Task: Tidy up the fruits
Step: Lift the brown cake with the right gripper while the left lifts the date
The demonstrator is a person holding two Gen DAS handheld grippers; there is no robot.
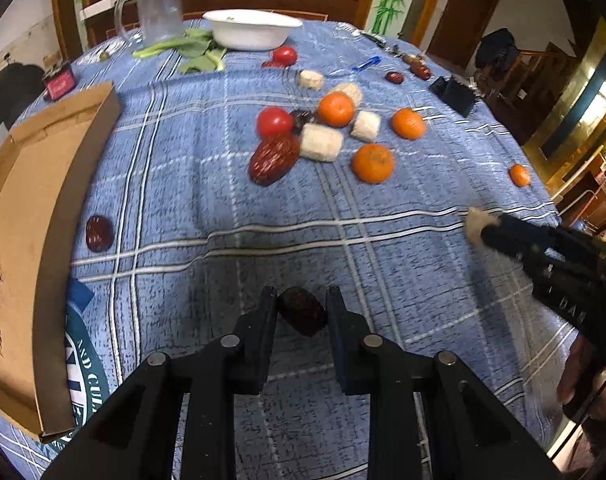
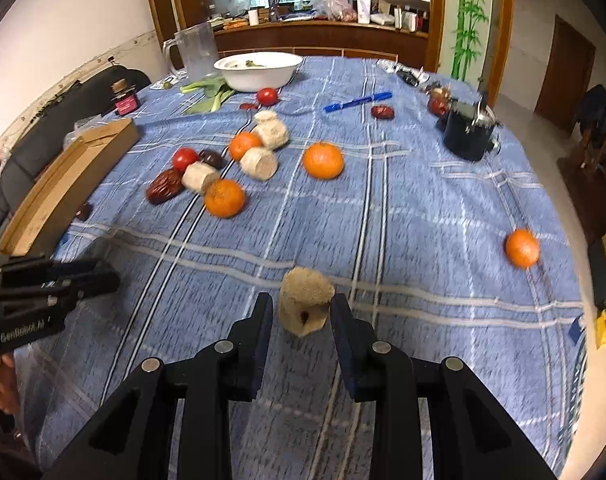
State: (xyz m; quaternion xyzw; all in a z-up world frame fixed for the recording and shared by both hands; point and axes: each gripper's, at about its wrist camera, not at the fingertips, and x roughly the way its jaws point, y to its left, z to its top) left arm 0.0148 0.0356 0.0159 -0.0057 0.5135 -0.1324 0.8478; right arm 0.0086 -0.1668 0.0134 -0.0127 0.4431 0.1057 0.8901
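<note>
- The left gripper (image 1: 301, 305) has closed its jaws on a dark red date (image 1: 301, 311), its pads pressing both sides, above the blue plaid tablecloth (image 1: 223, 208).
- The right gripper (image 2: 301, 309) is clamped on a pale, fibrous cut chunk (image 2: 305, 300), tan with a small dark hole in its cut face; what the chunk is cannot be told.
- The left wrist view shows that chunk only as a pale blur at the tip of the right gripper (image 1: 485, 227), at the right edge.
- The right wrist view shows the left gripper (image 2: 103, 278) from the side, low on the left; the date in it is hidden there.
- Mid-table lies a loose cluster: a large date (image 1: 274, 159), a tomato (image 1: 275, 121), three tangerines (image 1: 373, 163), and more pale chunks (image 1: 321, 143).
- A lone tangerine (image 2: 522, 248) sits well apart near the right table edge.
- A shallow cardboard tray (image 1: 19, 220) lies along the left edge, with another date (image 1: 99, 233) just beside it; the left view looks into the tray, the right only along its wall.
- A white bowl (image 2: 257, 70) stands at the far end; a blue pen (image 2: 357, 102) and a dark mug (image 2: 469, 132) are clear in the right view.
</note>
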